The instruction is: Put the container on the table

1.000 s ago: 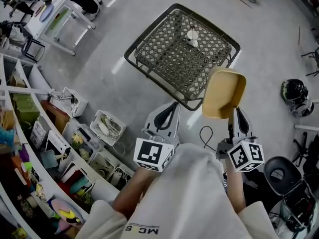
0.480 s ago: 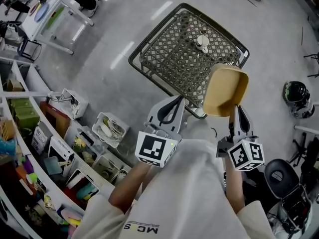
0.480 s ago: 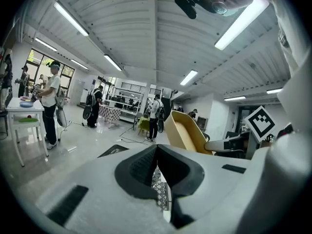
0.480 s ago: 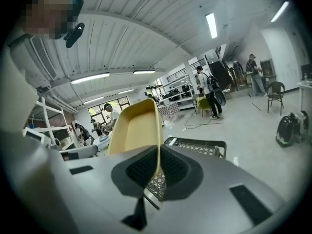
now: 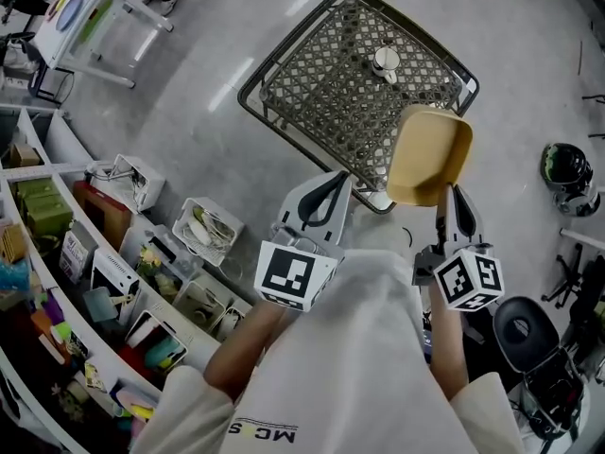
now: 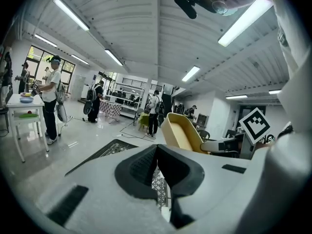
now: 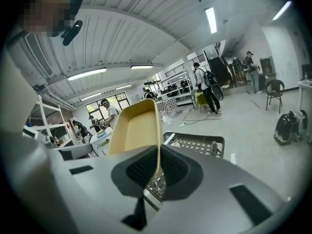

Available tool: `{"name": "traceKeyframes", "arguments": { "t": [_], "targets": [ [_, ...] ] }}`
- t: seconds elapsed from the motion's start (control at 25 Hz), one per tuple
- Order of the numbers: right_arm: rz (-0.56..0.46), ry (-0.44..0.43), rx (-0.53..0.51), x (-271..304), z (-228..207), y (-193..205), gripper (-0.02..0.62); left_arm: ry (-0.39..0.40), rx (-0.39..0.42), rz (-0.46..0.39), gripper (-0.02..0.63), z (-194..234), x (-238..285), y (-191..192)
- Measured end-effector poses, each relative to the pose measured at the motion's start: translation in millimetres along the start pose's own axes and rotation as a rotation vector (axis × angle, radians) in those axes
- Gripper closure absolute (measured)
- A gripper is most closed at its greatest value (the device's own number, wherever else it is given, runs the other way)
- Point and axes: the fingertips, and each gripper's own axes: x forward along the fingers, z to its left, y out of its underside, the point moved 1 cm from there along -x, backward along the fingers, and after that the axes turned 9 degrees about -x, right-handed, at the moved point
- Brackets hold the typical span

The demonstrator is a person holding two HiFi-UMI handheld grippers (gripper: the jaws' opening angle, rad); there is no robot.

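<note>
A yellow rectangular container (image 5: 427,154) hangs tilted in the air, open side toward the table, over the near right corner of a dark lattice-topped table (image 5: 321,74). My right gripper (image 5: 451,197) is shut on the container's near rim; in the right gripper view the rim of the container (image 7: 134,130) runs between the jaws of that gripper (image 7: 159,162). My left gripper (image 5: 331,183) is shut and holds nothing, just short of the table's near edge. The left gripper view shows the container (image 6: 181,132) to the right of this gripper (image 6: 157,152).
A small white object (image 5: 385,61) stands on the table. Shelves and bins (image 5: 203,235) full of items line the left side. A white work table (image 5: 90,17) stands at the top left, a helmet (image 5: 567,173) and a black chair (image 5: 525,329) at the right. People (image 6: 51,99) stand farther off.
Both grippers and the container have moved a little forward toward the table; the container now overlaps the table's near right corner more.
</note>
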Motion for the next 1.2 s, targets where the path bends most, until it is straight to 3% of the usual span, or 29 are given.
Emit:
{"name": "traceKeyframes", "arguments": {
  "t": [0.48, 0.76, 1.04, 1.2],
  "targets": [
    [0.116, -0.008, -0.002, 40, -16, 50, 0.568, -0.04, 0.0, 0.033, 0.583, 4, 6, 14],
    [0.181, 0.032, 0.041, 66, -32, 103, 0.568, -0.046, 0.008, 0.079, 0.583, 6, 4, 36],
    [0.263, 0.034, 0.051, 93, -47, 155, 0.568, -0.063, -0.042, 0.097, 0.583, 1, 12, 45],
    [0.319, 0.062, 0.059, 106, -52, 188, 0.568, -0.05, -0.017, 0.116, 0.583, 4, 13, 62]
  ]
}}
